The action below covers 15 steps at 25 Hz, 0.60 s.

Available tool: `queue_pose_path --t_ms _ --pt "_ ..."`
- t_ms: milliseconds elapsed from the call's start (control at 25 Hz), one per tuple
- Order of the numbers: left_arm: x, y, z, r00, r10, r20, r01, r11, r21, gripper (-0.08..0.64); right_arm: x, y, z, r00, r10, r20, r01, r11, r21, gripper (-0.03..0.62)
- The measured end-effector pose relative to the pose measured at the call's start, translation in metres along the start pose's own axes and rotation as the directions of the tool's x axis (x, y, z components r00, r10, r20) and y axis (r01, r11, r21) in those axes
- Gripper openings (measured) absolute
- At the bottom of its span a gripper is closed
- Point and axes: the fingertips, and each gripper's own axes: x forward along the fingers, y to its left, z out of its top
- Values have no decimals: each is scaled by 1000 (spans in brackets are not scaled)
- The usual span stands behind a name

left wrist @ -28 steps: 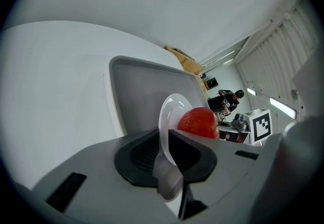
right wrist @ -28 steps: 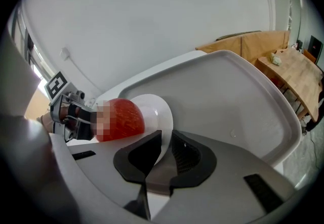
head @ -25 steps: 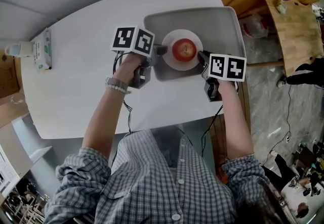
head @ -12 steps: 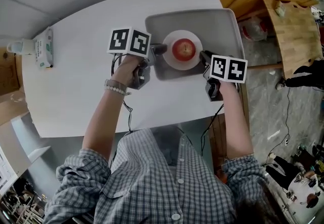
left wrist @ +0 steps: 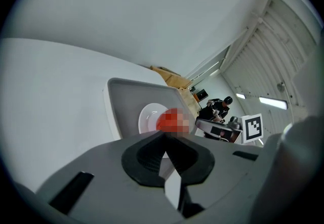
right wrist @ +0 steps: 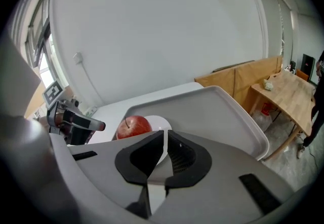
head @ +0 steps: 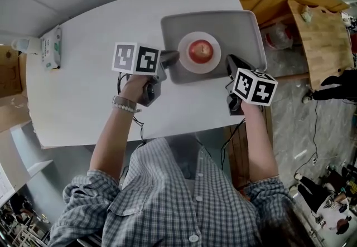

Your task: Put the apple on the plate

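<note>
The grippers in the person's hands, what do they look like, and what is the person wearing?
Both the left gripper and the right gripper have grey plastic bodies, black-padded fingers, and a white cube with black square markers. Black cables trail from them. The person wears a blue-grey checked shirt, sleeves rolled up, and a bracelet on the left wrist.

The apple [head: 201, 49] is red with a paler yellowish patch. It sits on a white plate [head: 185, 62] in a pale grey tray [head: 242, 25]. The surface [head: 95, 90] is white. The left claw [head: 170, 57] and right claw [head: 230, 64] are grey with black pads [right wrist: 190, 160], and each bears a cube [head: 136, 58] of black-and-white square markers. The shirt [head: 167, 201] is checked in blue-grey and white.
</note>
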Motion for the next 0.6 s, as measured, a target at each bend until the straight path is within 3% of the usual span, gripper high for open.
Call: queue_pose_path --t_ms 280,480,600 --pt "-27 -33 -1 995 56 84 -71 980 184 9 -46 20 14 993 37 115 -26 995 -96 34" --pt "-47 -56 -7 980 124 159 -170 930 325 8 -81 37 21 978 62 197 -31 987 -158 32" --pt "-60 -74 -9 968 126 216 -202 905 374 9 -102 45 26 967 76 244 -29 981 -191 32"
